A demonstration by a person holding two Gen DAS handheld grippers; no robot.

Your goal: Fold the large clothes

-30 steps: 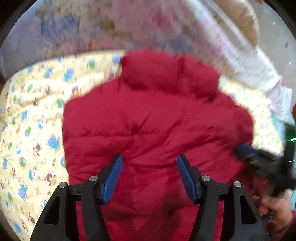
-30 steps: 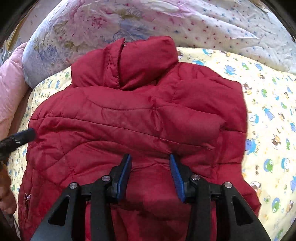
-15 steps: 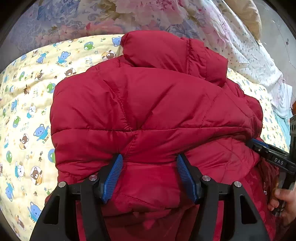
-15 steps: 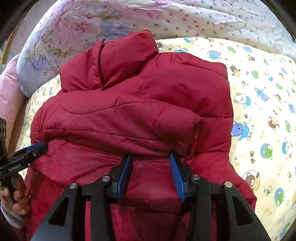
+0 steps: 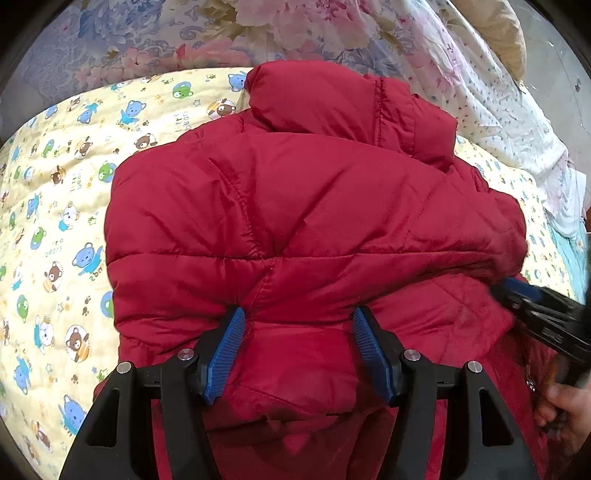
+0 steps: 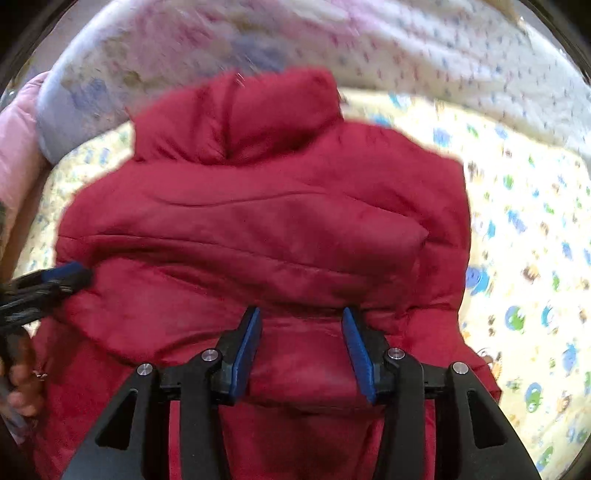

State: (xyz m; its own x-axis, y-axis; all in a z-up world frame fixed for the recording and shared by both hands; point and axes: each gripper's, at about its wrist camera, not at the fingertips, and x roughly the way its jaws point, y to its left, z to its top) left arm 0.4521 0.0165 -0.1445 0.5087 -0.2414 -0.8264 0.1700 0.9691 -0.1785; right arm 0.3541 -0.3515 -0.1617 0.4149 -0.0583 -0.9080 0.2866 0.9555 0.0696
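While the bear-print bedsheet [image 5: 55, 192] carries it, the red puffer jacket [image 5: 303, 206] lies doubled over, its collar toward the floral quilt [image 5: 192, 33]; one fold looks done, with tidying probably left. The left gripper [image 5: 297, 347] clamps padded fabric, and the right gripper [image 6: 300, 350] is opening around its bunch.

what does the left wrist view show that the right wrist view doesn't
Only the left wrist view shows the tan pillow at top right and the right gripper at the jacket's right edge. Only the right wrist view shows the pink fabric at far left and the left gripper. Both share the red puffer jacket, collar away from the camera, on the bear-print sheet, with jacket fabric between each gripper's own blue fingers; the right one's are opening.
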